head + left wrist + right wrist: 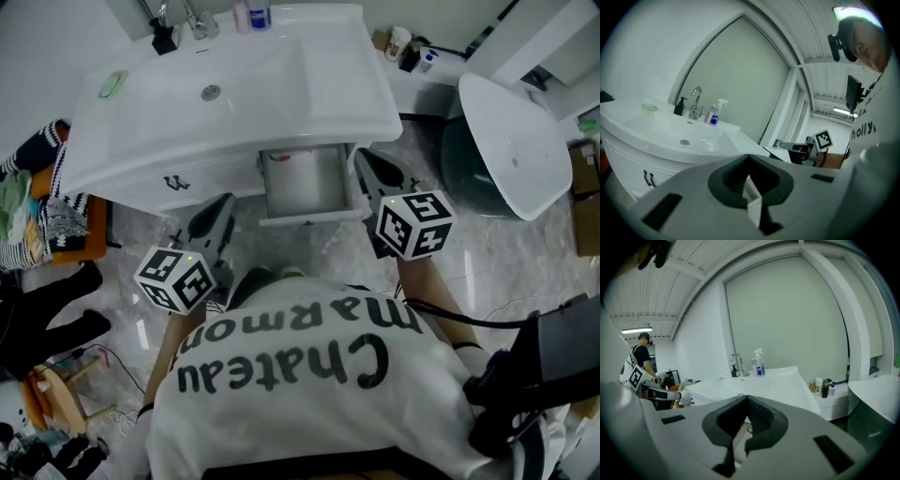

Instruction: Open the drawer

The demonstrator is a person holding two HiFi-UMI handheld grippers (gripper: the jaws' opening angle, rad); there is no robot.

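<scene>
i see the drawer (pixel 305 183) standing pulled out of the white vanity (pixel 178 173), under the front edge of the washbasin (pixel 281 84), toward its right corner. my left gripper (pixel 225 202) hangs in front of the vanity, left of the drawer and apart from it, jaws together on nothing. my right gripper (pixel 366 164) sits just beside the drawer's right wall, jaws also closed and empty; i can't tell whether it touches. a tap (pixel 199 19) and a spray bottle (pixel 759 363) stand at the basin's back edge.
</scene>
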